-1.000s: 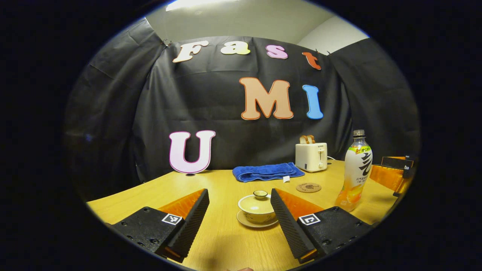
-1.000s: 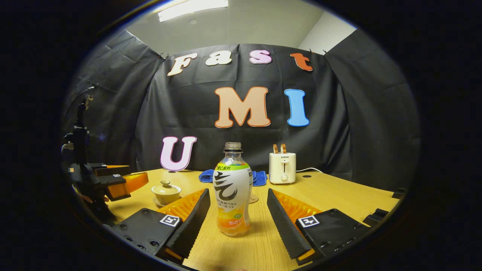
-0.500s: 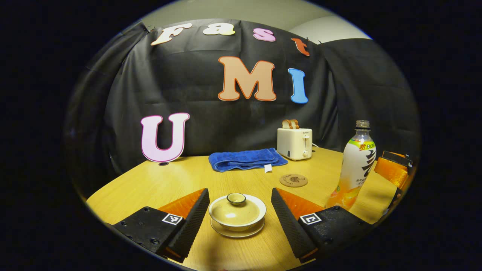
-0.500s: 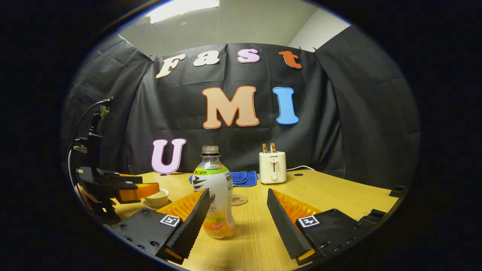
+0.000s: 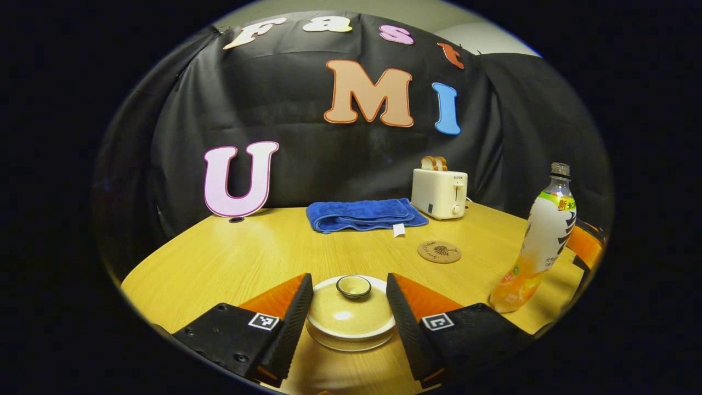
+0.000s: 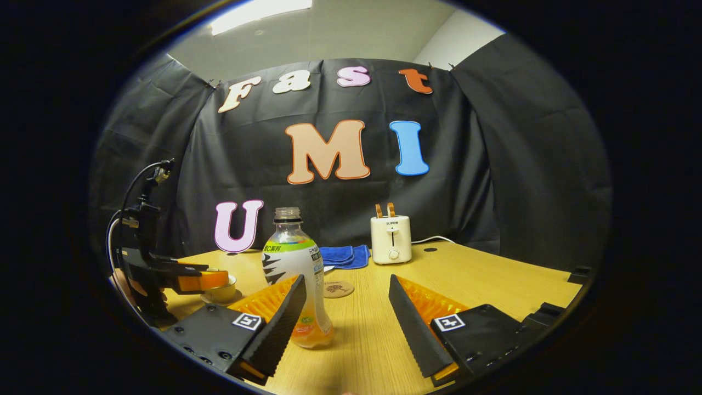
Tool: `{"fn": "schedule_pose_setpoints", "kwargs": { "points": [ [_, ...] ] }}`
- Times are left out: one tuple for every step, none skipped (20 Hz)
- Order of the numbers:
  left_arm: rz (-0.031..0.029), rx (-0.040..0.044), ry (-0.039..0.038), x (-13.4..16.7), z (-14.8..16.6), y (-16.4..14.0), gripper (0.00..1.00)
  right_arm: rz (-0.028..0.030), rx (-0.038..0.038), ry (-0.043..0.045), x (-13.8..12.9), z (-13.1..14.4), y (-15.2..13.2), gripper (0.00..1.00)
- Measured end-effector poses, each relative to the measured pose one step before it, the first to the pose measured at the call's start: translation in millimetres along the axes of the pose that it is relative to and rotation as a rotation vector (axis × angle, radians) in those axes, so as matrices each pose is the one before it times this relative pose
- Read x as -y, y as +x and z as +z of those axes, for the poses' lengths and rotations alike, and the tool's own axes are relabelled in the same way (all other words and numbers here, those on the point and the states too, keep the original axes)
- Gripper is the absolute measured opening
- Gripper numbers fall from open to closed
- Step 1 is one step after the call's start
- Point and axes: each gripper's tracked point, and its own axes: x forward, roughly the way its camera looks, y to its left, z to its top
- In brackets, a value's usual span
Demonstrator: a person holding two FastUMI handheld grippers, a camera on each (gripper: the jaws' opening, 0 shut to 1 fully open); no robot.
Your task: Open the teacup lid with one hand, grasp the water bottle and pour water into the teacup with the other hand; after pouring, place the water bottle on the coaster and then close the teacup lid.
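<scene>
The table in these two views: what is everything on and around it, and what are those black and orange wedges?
Teacup: one, cream, lid on, on a saucer at the table's near edge, between the left tool's fingers.
Water bottle: one, clear, white and green label, orange drink low inside, uncapped, upright beside the right tool's left finger.
Coaster: one, brown, round, bare, mid-table.
Towel: one, blue, folded, at the back.
Toaster: one, cream, bread in its slots, back right of the towel.
Table: one, yellow wood.
Left tool: one, black and orange, open around the teacup.
Right tool: one, black and orange, open, bottle off to its left.
</scene>
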Motion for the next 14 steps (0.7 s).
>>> {"fn": "schedule_pose_setpoints", "kwargs": {
  "points": [
    [-0.00261, 0.00269, 0.00491, 0.06, 0.84, 1.07, 0.74, -0.00143, -0.00248, 0.00437, 0.63, -0.75, 1.18, 0.97],
    [-0.00350, -0.00111, 0.00923, 0.60, -0.10, 0.66, 0.73, -0.00365, -0.00050, 0.00093, 1.00, -0.55, 1.51, 0.97],
    [-0.00182, 0.00348, 0.00901, -0.43, -0.22, 0.23, 0.72, -0.00331, -0.00109, -0.00214, 1.27, -1.17, 1.01, 0.97],
    [-0.00073, 0.00446, 0.00630, -0.75, 0.81, 0.62, 0.72, -0.00167, -0.00195, -0.00248, 0.18, -0.56, 0.11, 0.94],
    [-0.00136, 0.00683, 0.00467, 0.07, 0.80, 0.30, 0.69, 0.00254, -0.00304, -0.00143, -1.17, -1.56, 0.20, 0.96],
    [0.00050, 0.00633, 0.00452, -0.29, 1.06, 0.40, 0.67, 0.00277, -0.00172, -0.00112, -1.64, -0.74, 0.62, 0.94],
    [0.00188, 0.00547, 0.00374, -0.71, 1.63, 0.56, 0.61, 0.00199, -0.00049, -0.00142, -1.28, -0.06, 0.20, 0.97],
    [0.00160, 0.00669, 0.00080, -0.17, 1.42, 0.15, 0.58, 0.00239, -0.00106, -0.00158, -0.24, -1.94, -0.35, 0.97],
    [-0.00382, 0.00700, -0.00029, 1.06, 1.28, 1.44, 0.47, 0.00152, -0.00260, -0.00207, -0.18, -1.01, -0.06, 0.94],
    [-0.00097, 0.00247, 0.00216, 0.89, -0.85, 0.74, 0.42, -0.00008, -0.00239, -0.00256, -0.11, -1.03, -1.04, 0.97],
    [0.00370, 0.00819, 0.00877, 0.31, 1.45, 0.09, 0.33, -0.00060, -0.00127, -0.00269, 0.80, -0.78, -1.02, 0.94],
    [-0.00297, -0.00075, 0.00343, 1.04, -0.13, 0.46, 0.30, -0.00058, -0.00125, -0.00127, 0.59, -0.50, -1.31, 0.97],
    [-0.00690, 0.00454, -0.00125, 1.58, 0.10, 0.14, 0.28, 0.00221, -0.00025, 0.00089, -0.20, 0.23, -1.31, 0.96],
    [-0.00789, 0.00743, -0.00699, 1.17, 1.85, -0.33, 0.27, 0.00172, 0.00139, 0.00071, -0.16, 0.80, -0.70, 0.97]
  ]
}}
